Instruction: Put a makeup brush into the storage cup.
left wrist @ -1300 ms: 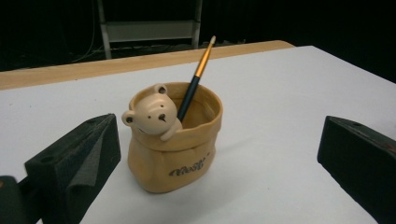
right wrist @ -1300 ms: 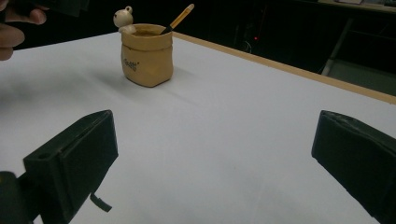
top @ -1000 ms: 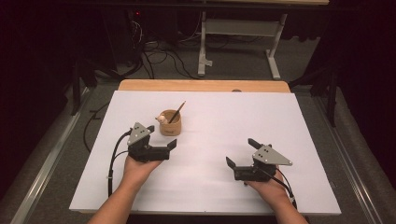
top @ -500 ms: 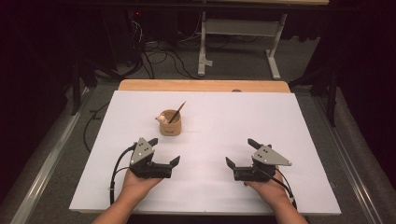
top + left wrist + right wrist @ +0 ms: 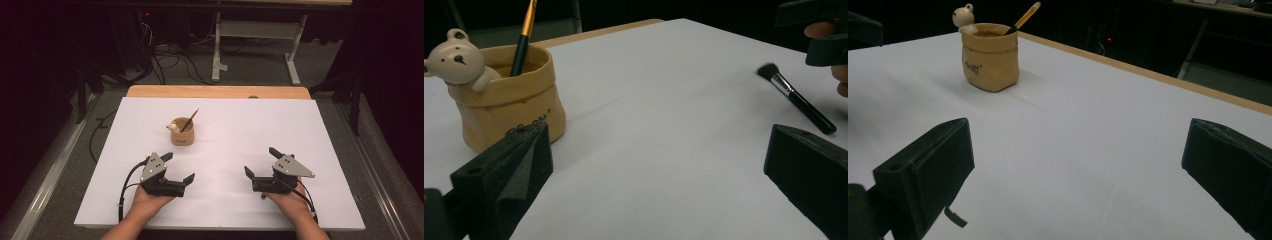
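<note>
On the white counter (image 5: 225, 120), a black-handled brush (image 5: 796, 100) is seen lying flat just beside the right gripper (image 5: 261, 161), well apart from the bear-trimmed holder (image 5: 182, 132), in which another brush (image 5: 522, 37) is stood. Both that gripper and the left gripper (image 5: 178, 167) are held released, jaws spread wide with nothing between them. The lying brush is probably best straddled across the middle of its handle, with the jaws brought low to the counter before being closed, so that it is not rolled away.

Looks like a lab: white-topped table (image 5: 300, 125), tangled cables (image 5: 165, 60) on grey floor, dark surroundings.
</note>
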